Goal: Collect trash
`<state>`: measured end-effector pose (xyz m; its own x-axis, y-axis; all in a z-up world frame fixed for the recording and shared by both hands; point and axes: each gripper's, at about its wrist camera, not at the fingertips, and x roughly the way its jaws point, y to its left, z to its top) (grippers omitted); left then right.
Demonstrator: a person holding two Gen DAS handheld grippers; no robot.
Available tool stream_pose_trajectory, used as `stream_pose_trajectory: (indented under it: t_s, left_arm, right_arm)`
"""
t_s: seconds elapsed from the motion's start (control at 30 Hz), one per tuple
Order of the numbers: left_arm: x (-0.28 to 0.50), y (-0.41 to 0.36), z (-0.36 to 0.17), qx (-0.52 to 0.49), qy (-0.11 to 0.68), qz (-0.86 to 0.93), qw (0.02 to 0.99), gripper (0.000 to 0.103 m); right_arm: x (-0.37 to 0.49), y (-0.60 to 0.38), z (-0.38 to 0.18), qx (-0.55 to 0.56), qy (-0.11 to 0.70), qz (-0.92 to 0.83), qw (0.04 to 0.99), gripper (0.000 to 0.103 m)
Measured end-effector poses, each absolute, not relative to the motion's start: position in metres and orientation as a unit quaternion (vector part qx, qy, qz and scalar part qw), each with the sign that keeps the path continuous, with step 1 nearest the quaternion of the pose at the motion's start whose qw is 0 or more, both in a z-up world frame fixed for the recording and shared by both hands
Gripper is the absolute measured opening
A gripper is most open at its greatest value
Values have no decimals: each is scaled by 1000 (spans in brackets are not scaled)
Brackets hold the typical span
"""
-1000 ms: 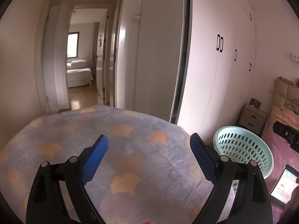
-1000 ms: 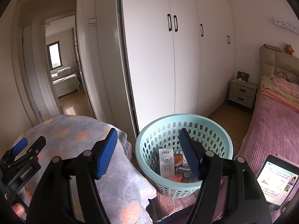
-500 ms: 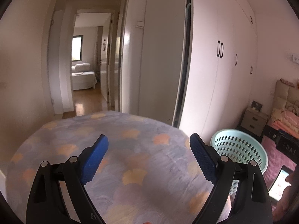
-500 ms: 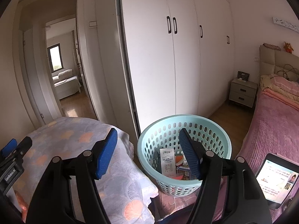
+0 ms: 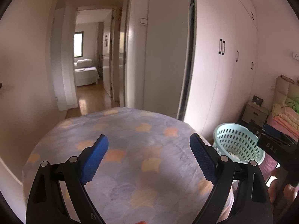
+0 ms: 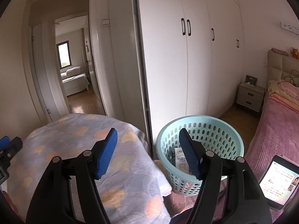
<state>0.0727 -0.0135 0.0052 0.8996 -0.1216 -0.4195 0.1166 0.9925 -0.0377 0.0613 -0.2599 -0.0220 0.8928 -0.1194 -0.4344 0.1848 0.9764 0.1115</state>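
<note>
A patterned blanket (image 5: 130, 158) was seen spread beneath the left gripper (image 5: 149, 158), whose jaws were held wide with nothing between them. The mint basket (image 6: 200, 149), with trash (image 6: 180, 160) inside, was placed beside it on the pink bed (image 6: 276, 130). The right gripper (image 6: 147, 155) was held moderately parted, empty.
</note>
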Motion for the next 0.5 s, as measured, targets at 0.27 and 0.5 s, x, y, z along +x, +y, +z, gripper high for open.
stream_pose_trajectory:
  t_s: [0.27,0.5]
  left_arm:
    - [75,11,-5,-14,224,-19,974,90]
    - [76,26,-16,-7,224,10,974,92]
  right_arm:
    - [67,-234,-28,58,229,-65,970,65]
    - [74,-219,-33,49,238,-60,968,65]
